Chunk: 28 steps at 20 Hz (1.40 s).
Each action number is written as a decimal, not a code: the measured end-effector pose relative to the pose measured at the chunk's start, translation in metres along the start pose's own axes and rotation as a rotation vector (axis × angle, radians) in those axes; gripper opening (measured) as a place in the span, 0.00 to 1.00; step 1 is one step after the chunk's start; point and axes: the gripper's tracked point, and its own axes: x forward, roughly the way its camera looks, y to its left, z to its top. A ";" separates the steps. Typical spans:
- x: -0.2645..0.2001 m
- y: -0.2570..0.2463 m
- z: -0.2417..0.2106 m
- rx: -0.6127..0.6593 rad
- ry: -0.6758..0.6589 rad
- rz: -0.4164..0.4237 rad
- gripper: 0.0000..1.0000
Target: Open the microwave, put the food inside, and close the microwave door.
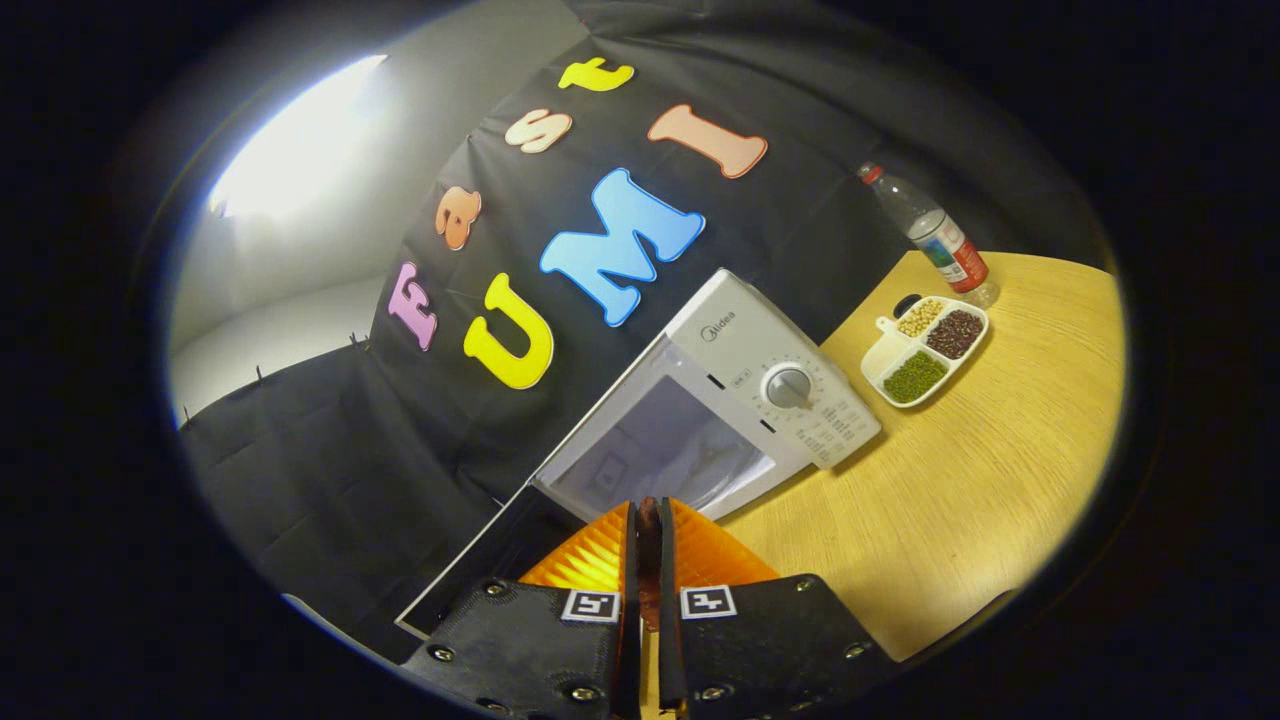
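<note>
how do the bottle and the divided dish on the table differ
The bottle is tall, clear and capped, standing upright; the divided dish is low, white and open on top. The bottle shows a label, while the dish shows three kinds of dry beans or grains in separate compartments. Both sit on the wooden table beyond the microwave, far ahead of the hand-held gripper, whose fingers are nearly together.

The microwave [740, 370] was white with a grey dial. The white divided plate [925, 350] held green, dark maroon and, seemingly, pale beige food. The desk [980, 500] showed light wood grain.
</note>
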 end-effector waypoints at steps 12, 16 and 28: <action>0.124 0.021 -0.016 0.000 -0.049 -0.027 0.08; 0.159 0.022 -0.022 0.003 -0.046 -0.038 0.07; 0.249 0.002 -0.043 0.023 -0.090 -0.163 0.07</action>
